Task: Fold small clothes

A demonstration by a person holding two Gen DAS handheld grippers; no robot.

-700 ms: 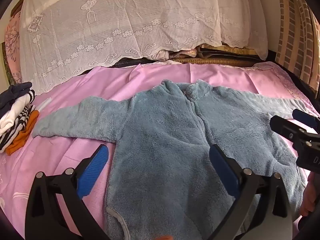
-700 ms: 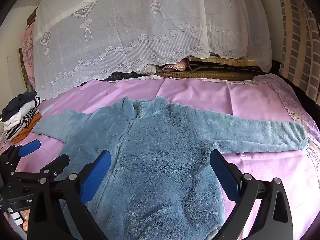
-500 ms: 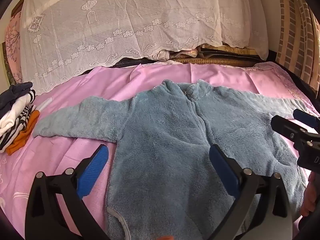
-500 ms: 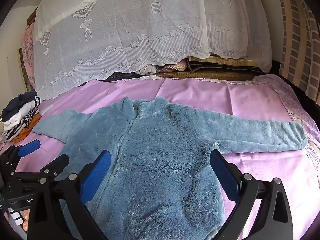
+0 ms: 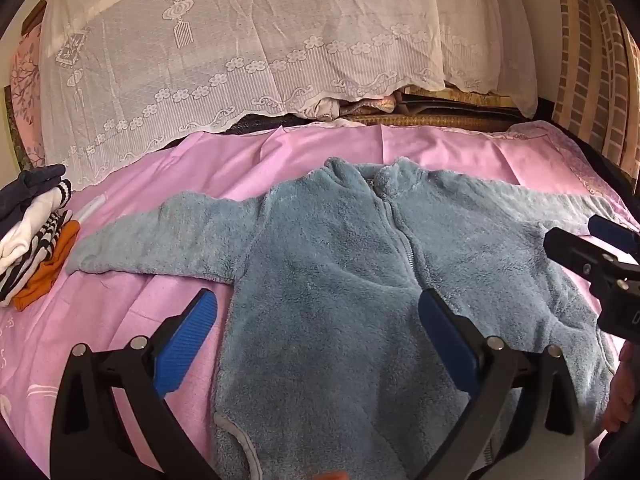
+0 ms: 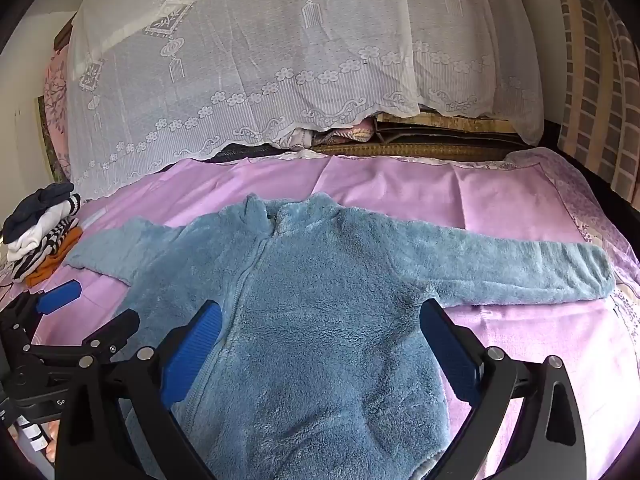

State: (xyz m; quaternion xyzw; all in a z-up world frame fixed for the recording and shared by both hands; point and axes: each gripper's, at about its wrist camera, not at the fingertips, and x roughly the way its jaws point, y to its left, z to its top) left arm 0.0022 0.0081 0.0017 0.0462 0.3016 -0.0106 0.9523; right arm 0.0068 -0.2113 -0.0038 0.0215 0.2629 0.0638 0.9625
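Observation:
A fluffy blue-grey zip-up baby garment [image 5: 340, 280] lies flat and face up on the pink sheet, both sleeves spread out sideways; it also shows in the right wrist view [image 6: 320, 312]. My left gripper [image 5: 318, 328] is open and empty, hovering over the garment's left lower half. My right gripper [image 6: 320, 340] is open and empty over its right lower half. Each gripper shows at the edge of the other's view: the right gripper [image 5: 600, 256] and the left gripper [image 6: 76, 320].
A stack of folded small clothes [image 5: 32, 236] sits at the left edge of the pink sheet [image 5: 440, 148]; it also shows in the right wrist view [image 6: 40, 236]. A white lace cover [image 5: 260, 40] drapes over piled bedding at the back. A brick-pattern wall [image 5: 592, 60] is at the right.
Almost nothing has moved. Both grippers stay open over the garment; the views shift only very slightly.

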